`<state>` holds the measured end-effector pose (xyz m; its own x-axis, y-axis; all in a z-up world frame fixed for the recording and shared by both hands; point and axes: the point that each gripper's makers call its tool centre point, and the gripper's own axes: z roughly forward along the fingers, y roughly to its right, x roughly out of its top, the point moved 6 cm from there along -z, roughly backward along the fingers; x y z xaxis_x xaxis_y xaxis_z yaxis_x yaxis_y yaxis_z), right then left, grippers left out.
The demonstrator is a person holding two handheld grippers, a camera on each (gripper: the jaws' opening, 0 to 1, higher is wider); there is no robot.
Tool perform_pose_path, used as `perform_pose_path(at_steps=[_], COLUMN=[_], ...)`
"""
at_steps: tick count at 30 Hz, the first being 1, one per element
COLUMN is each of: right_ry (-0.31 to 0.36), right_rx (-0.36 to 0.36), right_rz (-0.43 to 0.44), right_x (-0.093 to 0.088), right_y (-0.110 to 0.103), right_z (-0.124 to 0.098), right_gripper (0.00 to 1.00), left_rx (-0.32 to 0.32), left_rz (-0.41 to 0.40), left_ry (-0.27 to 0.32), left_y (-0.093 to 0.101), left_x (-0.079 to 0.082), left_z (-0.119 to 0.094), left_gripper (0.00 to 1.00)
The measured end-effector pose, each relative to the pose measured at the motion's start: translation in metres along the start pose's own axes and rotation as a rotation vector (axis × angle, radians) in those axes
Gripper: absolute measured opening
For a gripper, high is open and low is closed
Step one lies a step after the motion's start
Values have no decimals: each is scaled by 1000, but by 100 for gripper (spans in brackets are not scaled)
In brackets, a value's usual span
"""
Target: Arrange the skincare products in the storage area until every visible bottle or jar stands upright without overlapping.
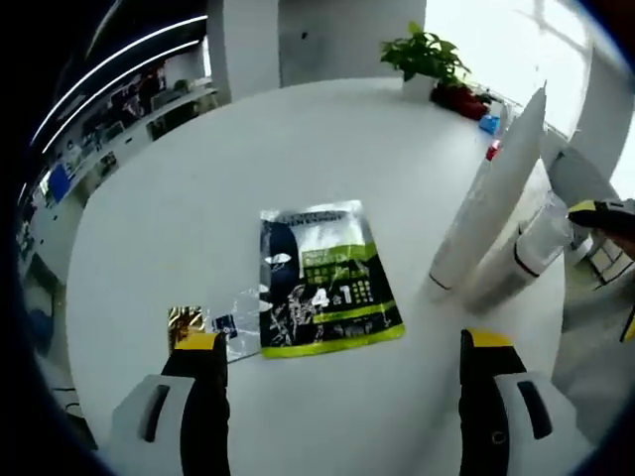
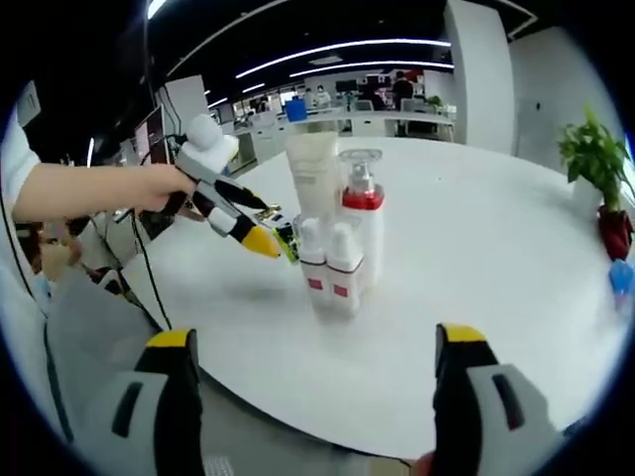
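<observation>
Bottles [image 2: 337, 253] stand clustered upright on the counter [image 2: 476, 297], ahead of the empty, parted right tongs [image 2: 313, 397]; left tongs [image 1: 342, 372] likewise spread.

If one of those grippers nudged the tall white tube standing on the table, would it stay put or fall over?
The tall white tube would probably tip: it stands on a narrow cap and is much taller than its base. It already looks tilted in the left gripper view, though the fisheye may exaggerate that. The bottles close beside it might catch it or be knocked too.
</observation>
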<state>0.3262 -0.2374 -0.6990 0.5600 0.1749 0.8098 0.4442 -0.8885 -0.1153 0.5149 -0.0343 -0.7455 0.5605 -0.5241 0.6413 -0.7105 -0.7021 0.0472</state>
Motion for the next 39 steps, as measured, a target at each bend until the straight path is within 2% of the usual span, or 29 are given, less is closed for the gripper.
perform_pose_path(at_steps=[8,24,32,39], right_ry=[-6,-9,-11,-12], right_rx=[-4,-26,-30,-33], right_rz=[26,58,63,66], right_x=[-1,-2,-3,-3], right_y=[2,6,7,7], right_z=[1,1,1,1], right_gripper=[100,99,99,98], left_rx=[8,-30,-23,13], left_rz=[6,-5,5,46], left_ry=[-18,-34,-57,-52], left_y=[-14,-14,-11,-14], left_x=[13,41,43,40], left_z=[27,70,83,81], left_gripper=[95,96,96,91])
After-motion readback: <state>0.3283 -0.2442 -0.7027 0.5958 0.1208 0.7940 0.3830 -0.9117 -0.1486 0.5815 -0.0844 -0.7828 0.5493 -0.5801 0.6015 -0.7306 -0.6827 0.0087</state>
